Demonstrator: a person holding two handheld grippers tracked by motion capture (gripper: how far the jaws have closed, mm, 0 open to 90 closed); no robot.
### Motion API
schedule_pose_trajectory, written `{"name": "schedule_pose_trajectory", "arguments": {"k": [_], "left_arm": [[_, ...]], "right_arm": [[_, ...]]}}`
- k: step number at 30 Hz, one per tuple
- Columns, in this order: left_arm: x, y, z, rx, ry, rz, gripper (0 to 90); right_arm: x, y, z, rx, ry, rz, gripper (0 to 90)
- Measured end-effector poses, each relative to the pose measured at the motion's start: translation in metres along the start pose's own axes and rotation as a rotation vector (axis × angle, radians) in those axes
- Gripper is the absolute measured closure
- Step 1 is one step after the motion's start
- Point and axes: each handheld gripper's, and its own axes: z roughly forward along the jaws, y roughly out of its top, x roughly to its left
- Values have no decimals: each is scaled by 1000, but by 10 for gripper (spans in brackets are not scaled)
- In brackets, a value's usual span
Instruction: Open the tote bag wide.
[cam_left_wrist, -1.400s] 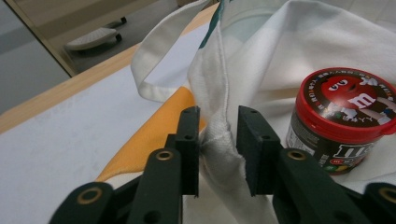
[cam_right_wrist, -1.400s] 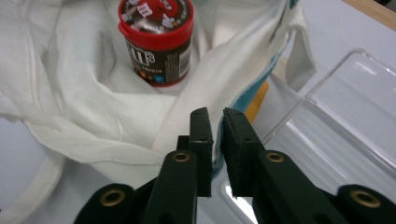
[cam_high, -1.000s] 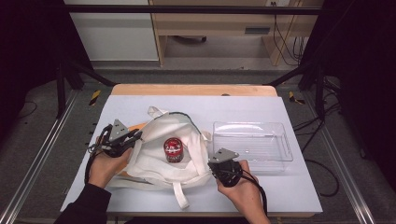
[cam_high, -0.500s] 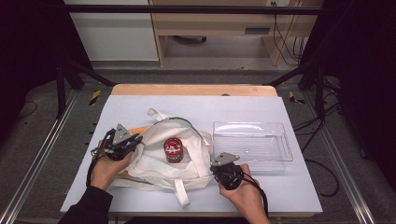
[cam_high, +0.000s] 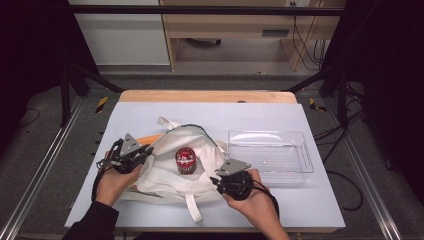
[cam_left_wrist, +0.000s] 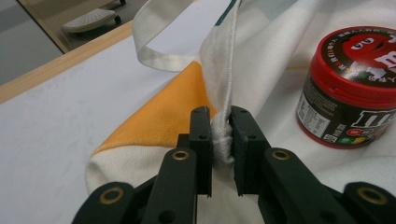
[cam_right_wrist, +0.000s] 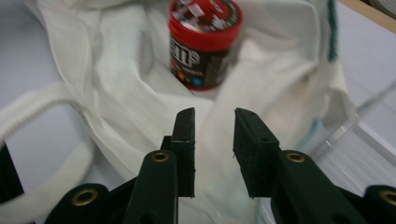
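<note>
Holding: the left gripper (cam_high: 146, 152) is clamped tight on a bunched edge of the white cloth bag (cam_high: 165, 175), at about 9 o'clock from the bag's middle in the high view.
Letting go: the right gripper (cam_high: 214, 181) has just been opening its jaws. In the right gripper view a gap shows between them, with bag cloth below and nothing pinched.
Nearest things: two hands, the left hand (cam_high: 114, 182) and the right hand (cam_high: 255, 200), come in from the table's 6 o'clock edge.
Bag: it lies flat near the middle of the table (cam_high: 150, 112), with one strap end pointing to 6 o'clock.
Jar: one red-lidded candy jar (cam_high: 185, 160) stands upright on the bag, between the two grippers.
Left gripper view: it shows the cloth fold (cam_left_wrist: 220, 135) squeezed between the pads and an orange patch (cam_left_wrist: 168, 109) of the bag. The jar (cam_left_wrist: 351, 88) is at 2 o'clock there.
Right gripper view: the jar (cam_right_wrist: 205, 42) sits at 12 o'clock, past the jaw tips, and is blurry.
Tray: one clear plastic tray (cam_high: 305, 152) sits at 3 o'clock from the bag, just beside it.
Count: two grippers, one bag, one jar, one tray.
Room: bare table lies toward 12 o'clock, up to the wooden edge (cam_high: 205, 96).
</note>
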Motion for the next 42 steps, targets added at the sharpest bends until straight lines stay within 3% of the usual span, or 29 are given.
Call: {"name": "schedule_pose_trajectory", "arguments": {"k": [4,6,13,15,17,21,31,42], "left_arm": [[0,3,-1,6,-7,4,800],[1,4,-3,7,-7,6,801],[8,4,-6,19,0,10,807],[11,4,-7,16,1,5,808],[14,4,-7,14,11,4,808],[18,5,-8,8,30,-12,808],[34,13,-6,13,89,0,809],[42,19,-8,10,109,-4,809]], "right_arm": [[9,12,12,-4,34,-26,660],[18,24,32,5,86,-30,627],[28,32,61,37,161,-50,637],[29,32,65,56,174,-50,689],[30,31,67,76,202,-42,808],[32,29,67,77,185,-46,885],[39,19,50,26,116,-51,895],[44,9,35,-3,95,-55,895]]}}
